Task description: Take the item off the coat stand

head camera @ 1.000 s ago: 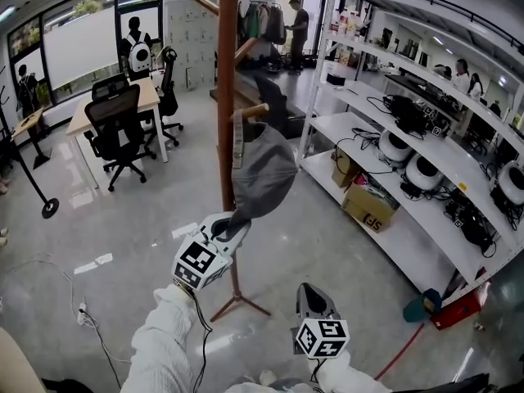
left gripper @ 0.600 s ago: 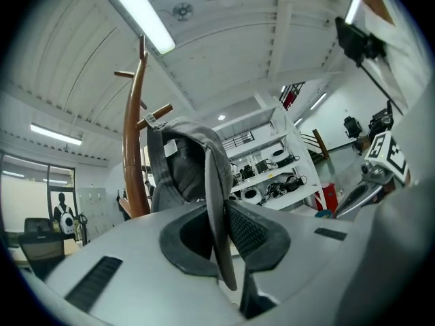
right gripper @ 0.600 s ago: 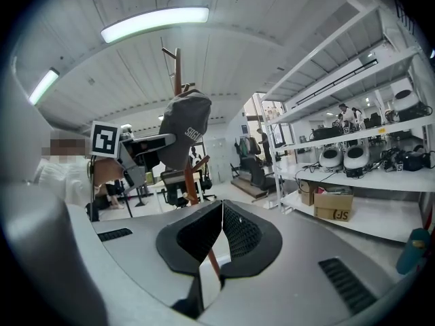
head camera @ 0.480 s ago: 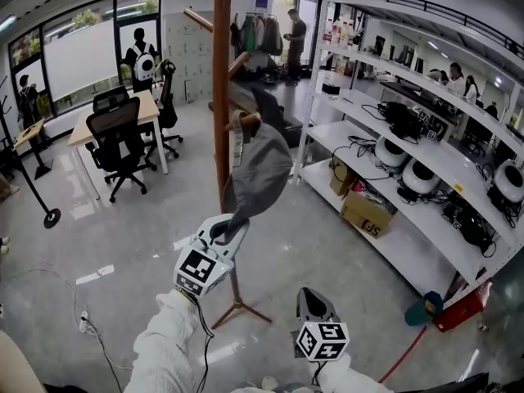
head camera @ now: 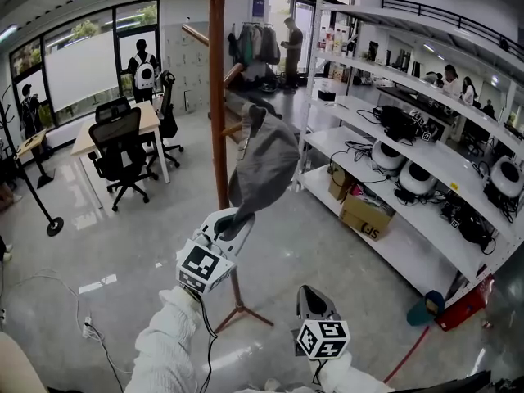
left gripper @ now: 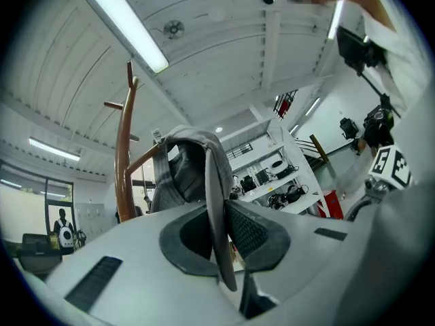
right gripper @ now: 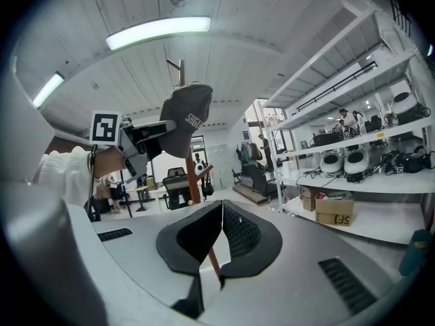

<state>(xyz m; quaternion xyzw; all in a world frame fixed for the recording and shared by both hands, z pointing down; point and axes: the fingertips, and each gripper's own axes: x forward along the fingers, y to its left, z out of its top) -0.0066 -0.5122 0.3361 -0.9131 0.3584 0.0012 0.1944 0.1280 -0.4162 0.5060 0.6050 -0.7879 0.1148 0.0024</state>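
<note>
Raised and swung rightward since a second ago, the cap [head camera: 264,166] is now seen higher beside the coat stand [head camera: 217,97], and the left gripper [head camera: 235,222] has been carried up with it. The cap's top edge is found just beside the short peg [head camera: 232,128]; whether it is clear of the peg cannot be told from the head view. In the left gripper view the brim is shown edge-on, pinched between the pressed jaws, with the crown rising above them and the peg running in behind. In the right gripper view the cap is seen from the side, held out at the left gripper's tip near the pole's top. The right gripper [head camera: 309,295] is held low, well apart from the cap, its jaws pressed together on nothing. Open floor [head camera: 123,244] is seen left of the pole; shelves [head camera: 385,150] stand near on the right.
</note>
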